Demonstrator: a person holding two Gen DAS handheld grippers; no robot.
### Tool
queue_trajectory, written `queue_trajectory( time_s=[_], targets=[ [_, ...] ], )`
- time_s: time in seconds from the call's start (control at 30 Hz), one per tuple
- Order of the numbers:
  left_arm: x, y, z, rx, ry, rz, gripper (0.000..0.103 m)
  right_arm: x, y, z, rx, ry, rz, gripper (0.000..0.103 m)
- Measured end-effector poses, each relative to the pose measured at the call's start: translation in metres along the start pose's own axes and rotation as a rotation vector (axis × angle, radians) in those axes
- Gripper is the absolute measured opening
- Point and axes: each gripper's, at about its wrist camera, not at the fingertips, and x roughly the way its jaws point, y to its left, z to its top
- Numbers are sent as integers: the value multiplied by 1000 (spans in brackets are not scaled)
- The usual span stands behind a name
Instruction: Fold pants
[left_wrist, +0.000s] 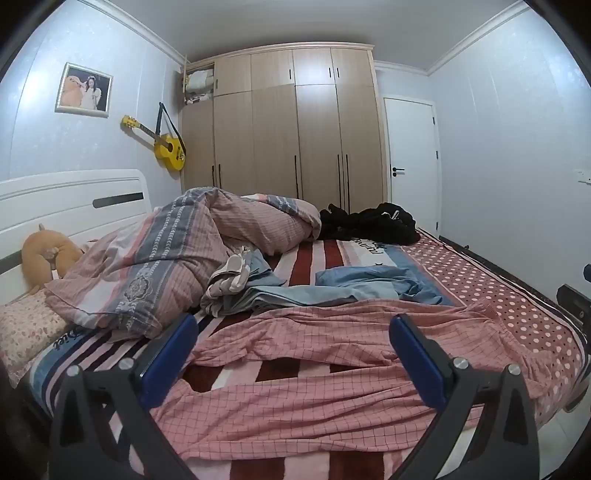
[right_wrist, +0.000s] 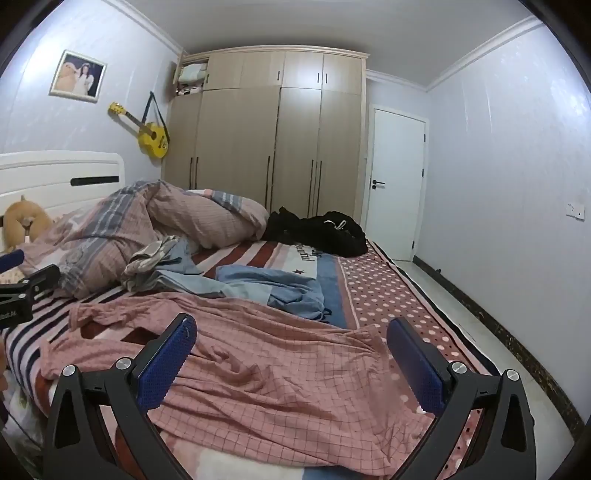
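Observation:
Pink checked pants (left_wrist: 314, 354) (right_wrist: 266, 369) lie spread and wrinkled across the near part of the bed, waistband to the right. My left gripper (left_wrist: 291, 325) hovers above them, open, its blue pads wide apart with nothing between. In the right wrist view my right gripper (right_wrist: 290, 328) is also open over the waistband end of the pants, empty. The left gripper (right_wrist: 22, 277) shows at the left edge of that view. A black part of the right gripper (left_wrist: 572, 299) peeks in at the right edge of the left wrist view.
A bunched pink and grey duvet (left_wrist: 166, 258) fills the back left of the bed. Blue clothes (left_wrist: 362, 284) and a black garment pile (left_wrist: 369, 221) lie behind the pants. The bed's right edge (right_wrist: 436, 310) drops to the floor. Wardrobe (left_wrist: 280, 125) and door (left_wrist: 410, 155) stand behind.

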Motion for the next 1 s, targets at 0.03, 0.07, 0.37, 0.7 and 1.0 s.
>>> queue_trajectory(
  time_s=[0.03,0.07,0.37,0.7,1.0],
  targets=[
    [0,0,0,1,0,0,102,0,0,0,-1,0,0,103],
    [0,0,0,0,2,-1,102,1,-1,0,6,8,3,103],
    [-1,10,-4,-10,10,-14,102,2,-2,-1,5,3,0,103],
    [1,6,-3,-4,13,-9,102,3,-4,-4,8,1,-1,103],
    [6,6,-6,-11,17,-6,102,1,-6,1,12,0,-7,103]
  ],
)
